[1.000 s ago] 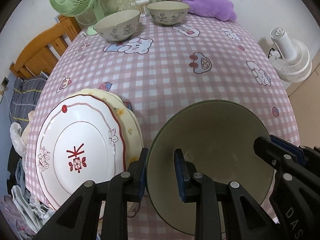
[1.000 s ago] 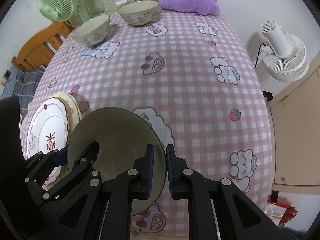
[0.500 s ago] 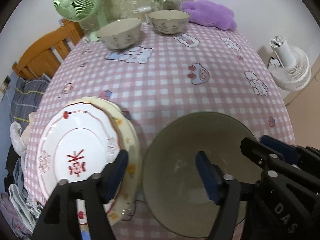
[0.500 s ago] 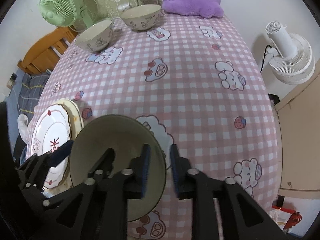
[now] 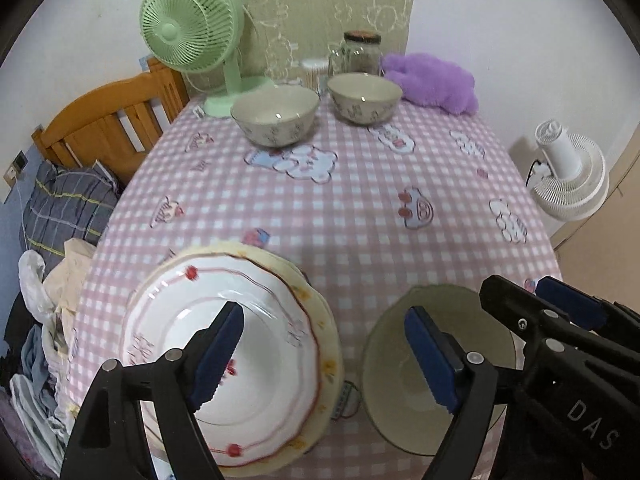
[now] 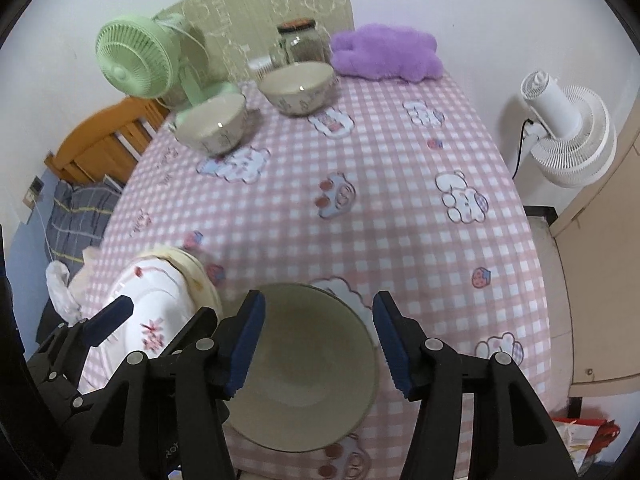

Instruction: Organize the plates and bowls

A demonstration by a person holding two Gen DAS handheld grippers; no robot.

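Note:
An olive-green bowl (image 5: 420, 380) (image 6: 304, 368) sits on the pink checked tablecloth near the front edge. Left of it, a white plate with red trim (image 5: 224, 340) (image 6: 152, 304) lies on a cream plate (image 5: 320, 344). My left gripper (image 5: 324, 356) is open above the gap between plates and bowl. My right gripper (image 6: 316, 344) is open, with its jaws either side of the green bowl, holding nothing. Two patterned beige bowls (image 5: 276, 120) (image 5: 364, 96) stand at the far end, and they also show in the right wrist view (image 6: 212, 120) (image 6: 298, 86).
A green fan (image 5: 192, 28), a glass jar (image 5: 360, 54) and a purple plush (image 5: 432, 80) stand at the table's back. A white fan (image 6: 568, 132) stands on the floor at the right. A wooden chair (image 5: 104, 124) and clothes are at the left.
Both grippers let go of the green bowl's rim and opened wide. They lifted and pulled back, and the bowl now rests on the table.

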